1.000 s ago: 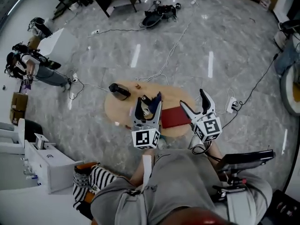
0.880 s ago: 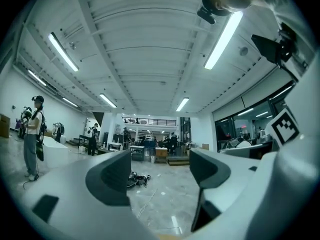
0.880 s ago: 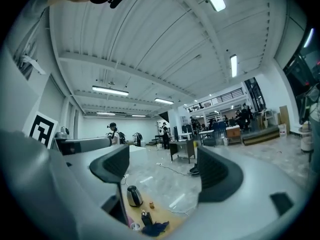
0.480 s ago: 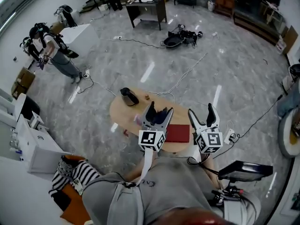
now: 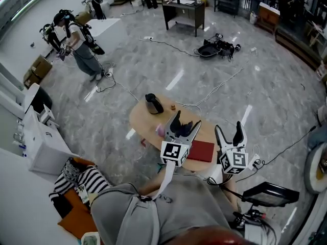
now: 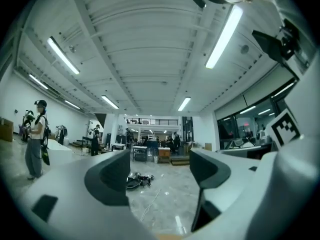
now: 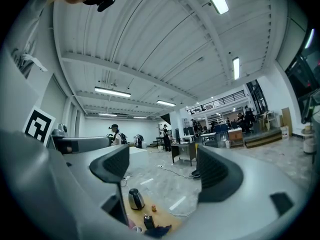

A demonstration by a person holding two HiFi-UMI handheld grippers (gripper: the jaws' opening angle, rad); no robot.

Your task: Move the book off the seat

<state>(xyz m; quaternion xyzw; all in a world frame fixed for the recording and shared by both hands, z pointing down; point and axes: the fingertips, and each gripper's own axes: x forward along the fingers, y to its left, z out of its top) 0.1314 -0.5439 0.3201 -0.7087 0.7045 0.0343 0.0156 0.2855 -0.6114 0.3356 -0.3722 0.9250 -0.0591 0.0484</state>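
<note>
Both rose: left gripper (image 5: 185, 122) and right gripper (image 5: 228, 132), jaws wide, empty. Dark kettle (image 5: 152, 104) contents unseen. Flat red book (image 5: 201, 150) on oval wooden table (image 5: 143, 120), between both grippers.

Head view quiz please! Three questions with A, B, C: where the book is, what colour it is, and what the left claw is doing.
1. Where is the book?
A. on the floor
B. on the wooden table
C. in a claw

2. What colour is it?
A. green
B. red
C. yellow

3. The left claw is:
A. open and empty
B. shut on the book
C. shut with nothing in it

Answers:
1 B, it lies flat on the tabletop.
2 B, its cover is red.
3 A, its jaws stand apart with nothing held between them.
</note>
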